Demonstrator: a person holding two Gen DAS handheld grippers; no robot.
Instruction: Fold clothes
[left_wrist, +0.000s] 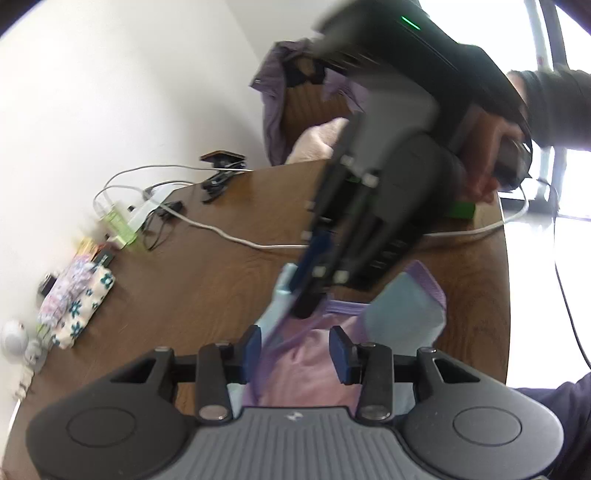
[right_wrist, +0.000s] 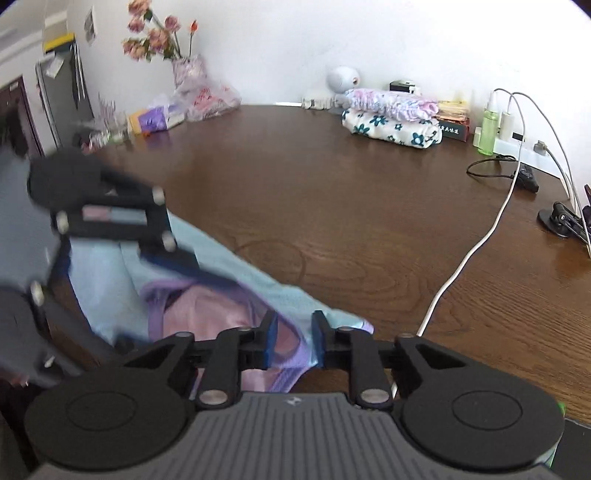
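A small garment (right_wrist: 229, 280) of soft pale-blue knit, with lilac ribbed trim and a pink lining, lies bunched at the near edge of the table (right_wrist: 369, 221), a dark wood top with swirling grain. The right gripper (right_wrist: 294, 341) has its blue pads closed on a lilac-edged fold. The left gripper (left_wrist: 295, 349) stands released, jaws apart over the pink cloth, touching nothing. Farther back sits a folded stack of floral clothes (right_wrist: 393, 116), and a white cable (right_wrist: 472, 251) snakes across the wood.
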